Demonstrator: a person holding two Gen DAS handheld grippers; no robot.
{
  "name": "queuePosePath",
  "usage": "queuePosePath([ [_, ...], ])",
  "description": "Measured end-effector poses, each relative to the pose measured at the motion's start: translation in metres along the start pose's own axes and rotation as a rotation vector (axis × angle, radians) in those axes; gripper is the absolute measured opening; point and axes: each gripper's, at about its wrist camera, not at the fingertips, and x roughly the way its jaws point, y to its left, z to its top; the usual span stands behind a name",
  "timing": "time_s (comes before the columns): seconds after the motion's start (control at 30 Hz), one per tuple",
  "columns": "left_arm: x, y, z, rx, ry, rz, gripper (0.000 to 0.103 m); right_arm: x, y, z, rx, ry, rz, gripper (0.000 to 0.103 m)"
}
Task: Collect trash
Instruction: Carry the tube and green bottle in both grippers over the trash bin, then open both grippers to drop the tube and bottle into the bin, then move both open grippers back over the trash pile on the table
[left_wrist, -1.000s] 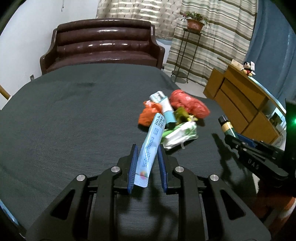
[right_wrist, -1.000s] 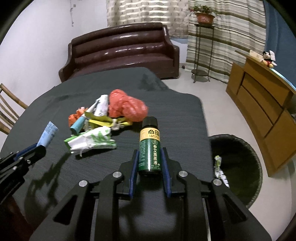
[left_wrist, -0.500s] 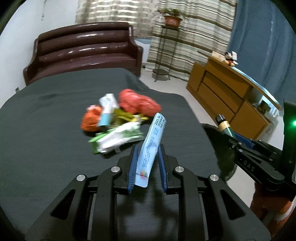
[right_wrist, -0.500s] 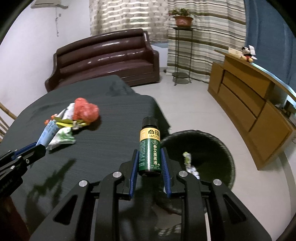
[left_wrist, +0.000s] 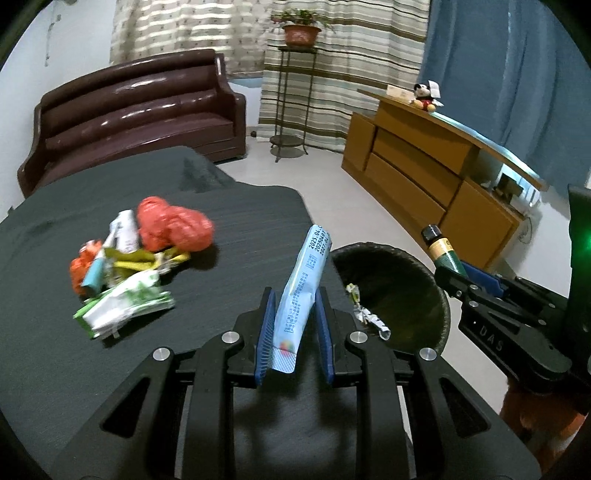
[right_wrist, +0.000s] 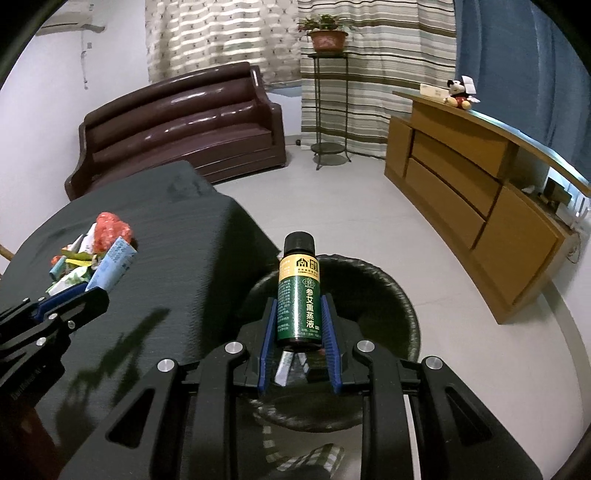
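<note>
My left gripper (left_wrist: 294, 295) is shut on a light blue tube (left_wrist: 301, 288) that stands up between its pads, near the dark table's right edge. My right gripper (right_wrist: 297, 306) is shut on a small green bottle (right_wrist: 299, 295) with a black cap, held over the black trash bin (right_wrist: 391, 295). From the left wrist view that bin (left_wrist: 417, 273) lies beside the table with wrappers inside, and the right gripper (left_wrist: 458, 277) hangs above its far side. A trash pile remains on the table: a red bag (left_wrist: 173, 225), a green-white packet (left_wrist: 125, 306) and small wrappers.
A dark table (left_wrist: 110, 369) fills the left. Behind it stands a brown leather sofa (left_wrist: 136, 114). A wooden cabinet (right_wrist: 472, 199) lines the right wall, a plant stand (right_wrist: 328, 96) sits by striped curtains. Pale floor (right_wrist: 369, 214) lies open around the bin.
Both grippers swung right from over the table toward the bin, each keeping its grip. The pile slid to the left of both views and the bin came under the right gripper.
</note>
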Motion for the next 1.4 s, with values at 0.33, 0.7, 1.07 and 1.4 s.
queuePosePath([
  [0.33, 0.027, -0.029, 0.006, 0.043, 0.009, -0.003, 0.022, 0.011, -0.02, -0.002, 0.046, 0.011, -0.01, 0.025],
  [0.7, 0.051, -0.042, 0.011, 0.076, 0.029, 0.014, 0.022, 0.022, -0.028, -0.003, 0.075, 0.021, -0.026, 0.025],
  [1.07, 0.068, -0.045, 0.017, 0.061, 0.064, 0.01, 0.044, 0.032, -0.042, -0.01, 0.133, 0.017, -0.047, 0.036],
  [1.4, 0.066, -0.042, 0.019, 0.031, 0.058, 0.013, 0.056, 0.026, -0.043, -0.01, 0.136, 0.008, -0.049, 0.039],
])
